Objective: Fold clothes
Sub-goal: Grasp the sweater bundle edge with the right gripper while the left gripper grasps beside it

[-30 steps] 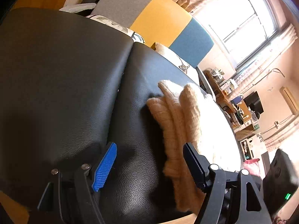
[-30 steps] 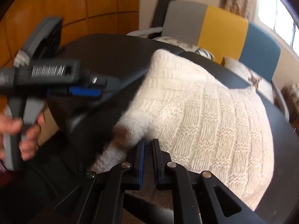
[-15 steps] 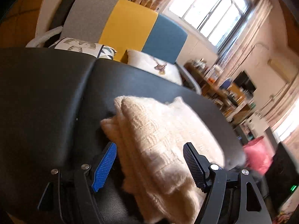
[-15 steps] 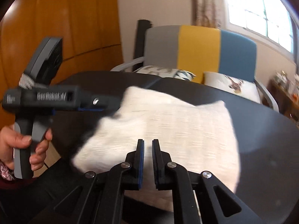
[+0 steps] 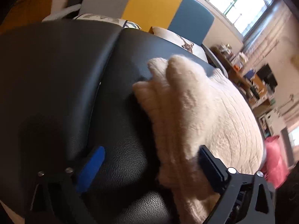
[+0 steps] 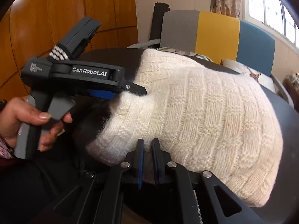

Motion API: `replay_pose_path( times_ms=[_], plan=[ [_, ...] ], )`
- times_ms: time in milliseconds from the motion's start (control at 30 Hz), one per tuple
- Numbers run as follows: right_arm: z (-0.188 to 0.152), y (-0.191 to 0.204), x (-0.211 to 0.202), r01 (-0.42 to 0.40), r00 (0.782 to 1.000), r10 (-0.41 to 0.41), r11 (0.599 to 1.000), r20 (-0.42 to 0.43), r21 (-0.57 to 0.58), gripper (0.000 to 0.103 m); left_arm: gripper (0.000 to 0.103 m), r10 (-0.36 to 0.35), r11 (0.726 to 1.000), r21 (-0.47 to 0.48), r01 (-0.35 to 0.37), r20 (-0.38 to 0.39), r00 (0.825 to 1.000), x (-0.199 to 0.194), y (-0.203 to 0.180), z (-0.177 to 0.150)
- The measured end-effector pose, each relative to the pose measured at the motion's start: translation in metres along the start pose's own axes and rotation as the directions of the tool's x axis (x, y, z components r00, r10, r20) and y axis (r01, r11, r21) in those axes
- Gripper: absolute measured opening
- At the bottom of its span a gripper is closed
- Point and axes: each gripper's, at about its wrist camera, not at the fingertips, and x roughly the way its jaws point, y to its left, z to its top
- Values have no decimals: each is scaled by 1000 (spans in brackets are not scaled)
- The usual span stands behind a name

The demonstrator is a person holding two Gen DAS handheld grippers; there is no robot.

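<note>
A cream knitted sweater (image 5: 201, 112) lies folded in a thick bundle on a black leather surface (image 5: 56, 74). My left gripper (image 5: 151, 168) is open at the bundle's layered edge. Its right finger (image 5: 211, 168) touches the knit and its blue-padded left finger (image 5: 91, 168) rests over bare leather. In the right wrist view the sweater (image 6: 205, 121) fills the middle, and the left gripper (image 6: 134, 91), held by a hand (image 6: 37, 119), touches the sweater's left side. My right gripper (image 6: 148, 156) is shut, its tips against the sweater's near edge, with nothing visibly held.
A grey, yellow and blue chair back (image 6: 216, 31) with printed cushions (image 5: 179, 41) stands behind the leather surface. Wooden wall panels (image 6: 56, 18) are on the left. A window (image 5: 233, 1), cluttered shelves (image 5: 252, 80) and a pink bag (image 5: 274, 164) are on the right.
The sweater settled into a folded bundle. My left gripper came in against its left edge, still open. My right gripper stayed shut and dropped to the near edge.
</note>
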Motion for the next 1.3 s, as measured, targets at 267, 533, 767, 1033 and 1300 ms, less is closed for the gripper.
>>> replay_pose_path(
  times_ms=[267,533,767,1033,1300],
  plan=[
    [24,-62,-66,-89,990,65,977,127,195,26,101,-270,947,-174,270,26,962,-27,19,20],
    [43,-218,-71,-163,986,149,789,74,592,55,102,-159,987,-25,157,-62,985,-19,-28,39],
    [32,-257,-45,-198,960,280,708,-12,678,82,102,-118,993,-48,112,-154,981,16,-11,39],
    [27,-255,-2,-263,911,410,651,-39,712,82,103,-212,977,-46,207,-199,957,33,-1,44],
    [17,-248,30,-341,835,550,557,-29,757,82,103,-260,964,-5,266,-228,938,37,2,51]
  ],
)
